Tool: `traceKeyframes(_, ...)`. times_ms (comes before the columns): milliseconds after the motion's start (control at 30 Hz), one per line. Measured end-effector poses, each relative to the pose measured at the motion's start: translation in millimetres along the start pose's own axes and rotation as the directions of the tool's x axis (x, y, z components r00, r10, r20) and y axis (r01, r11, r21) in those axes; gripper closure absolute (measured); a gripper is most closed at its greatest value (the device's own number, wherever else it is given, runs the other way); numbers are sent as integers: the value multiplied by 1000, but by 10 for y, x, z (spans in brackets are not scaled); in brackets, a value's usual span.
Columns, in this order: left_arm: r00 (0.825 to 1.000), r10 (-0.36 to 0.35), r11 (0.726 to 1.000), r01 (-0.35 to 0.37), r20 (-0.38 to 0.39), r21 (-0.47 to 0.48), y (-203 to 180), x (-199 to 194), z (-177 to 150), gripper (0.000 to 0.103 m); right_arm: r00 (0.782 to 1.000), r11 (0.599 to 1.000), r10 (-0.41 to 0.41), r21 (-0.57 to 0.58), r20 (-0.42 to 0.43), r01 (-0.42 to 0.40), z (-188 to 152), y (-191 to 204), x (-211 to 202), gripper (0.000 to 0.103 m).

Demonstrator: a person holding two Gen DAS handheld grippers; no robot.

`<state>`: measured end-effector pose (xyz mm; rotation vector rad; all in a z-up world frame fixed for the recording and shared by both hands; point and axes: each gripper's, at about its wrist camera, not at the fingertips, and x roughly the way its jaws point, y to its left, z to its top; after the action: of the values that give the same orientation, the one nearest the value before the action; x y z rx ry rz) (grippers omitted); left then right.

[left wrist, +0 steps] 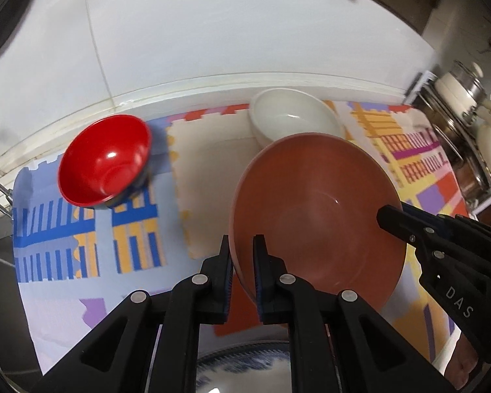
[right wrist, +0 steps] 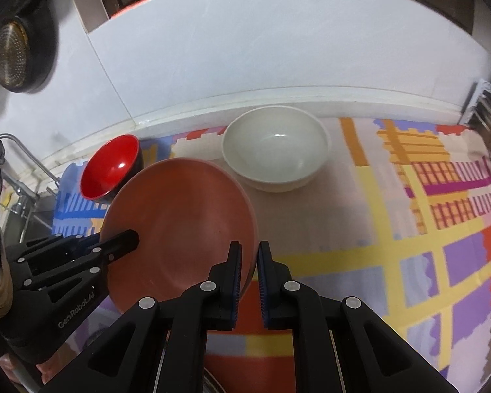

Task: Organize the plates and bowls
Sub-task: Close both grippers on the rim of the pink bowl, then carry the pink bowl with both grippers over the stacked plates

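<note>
Both grippers, left (left wrist: 242,249) and right (right wrist: 249,255), we clamp on opposite rims of the terracotta bowl (left wrist: 314,216); bare patterned mat (right wrist: 409,229) lies open rightward, white bowl (right wrist: 275,147) behind.

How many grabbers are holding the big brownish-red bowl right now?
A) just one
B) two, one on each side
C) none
B: the left gripper clamps its fingers on one edge of the big brownish-red bowl, and the right gripper pinches the opposite edge, so both hold it above the colourful patterned mat.
</note>
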<state>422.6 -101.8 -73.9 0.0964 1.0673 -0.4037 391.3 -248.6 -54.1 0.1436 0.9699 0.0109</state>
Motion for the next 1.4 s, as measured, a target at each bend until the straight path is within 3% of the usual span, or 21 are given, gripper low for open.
traceKeyframes(767, 991, -85, 985, 99, -106, 140, -1162, 32, -550, 88, 994, 987, -112, 117, -15, 113, -785, -867, -600, 92)
traceKeyframes(1400, 977, -83, 977, 119, -197, 176, -1720, 269, -813, 88, 986, 973, -138, 173, -93, 153, -1202, -1417, -592, 91)
